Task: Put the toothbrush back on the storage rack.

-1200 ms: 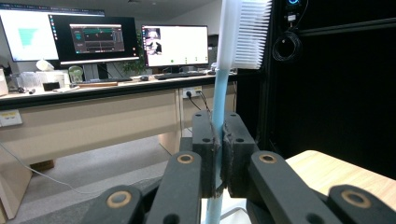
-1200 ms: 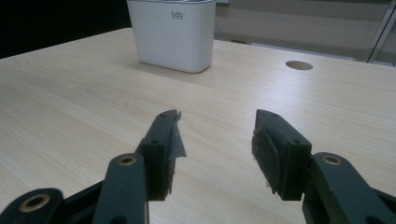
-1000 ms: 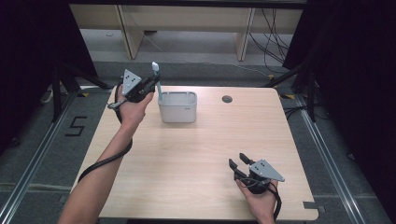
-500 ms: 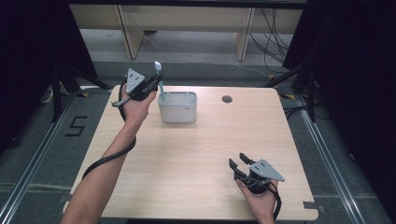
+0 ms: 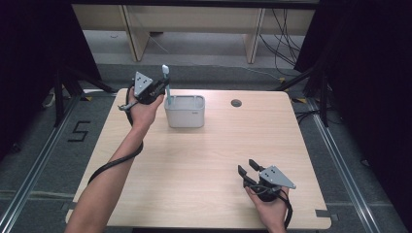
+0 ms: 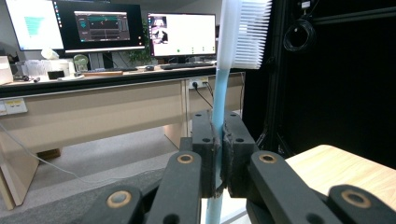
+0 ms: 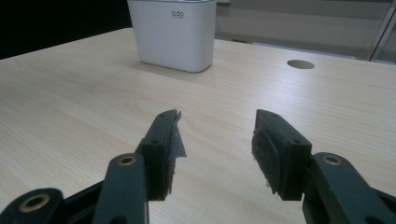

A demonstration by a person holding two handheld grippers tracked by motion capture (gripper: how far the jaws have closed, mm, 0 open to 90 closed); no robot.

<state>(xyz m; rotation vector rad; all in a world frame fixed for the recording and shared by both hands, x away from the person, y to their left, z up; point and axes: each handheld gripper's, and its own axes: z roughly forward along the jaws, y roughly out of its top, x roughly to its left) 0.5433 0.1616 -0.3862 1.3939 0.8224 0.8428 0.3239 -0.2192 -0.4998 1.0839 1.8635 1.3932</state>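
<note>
A light blue toothbrush with white bristles stands upright, and my left gripper is shut on its handle. From above, the left gripper holds the toothbrush at the left rim of a white rectangular holder at the table's far left; the handle's lower end dips behind that rim. My right gripper rests near the table's front right, open with nothing between its jaws. Along the right gripper, the white holder stands well ahead on the wood.
A round cable hole sits in the tabletop right of the holder. Beyond the table are a wooden desk with monitors, cables on the floor, and dark curtains on both sides.
My left hand has shifted slightly right toward the holder with the toothbrush, lowering a little. The right gripper has stayed where it was.
</note>
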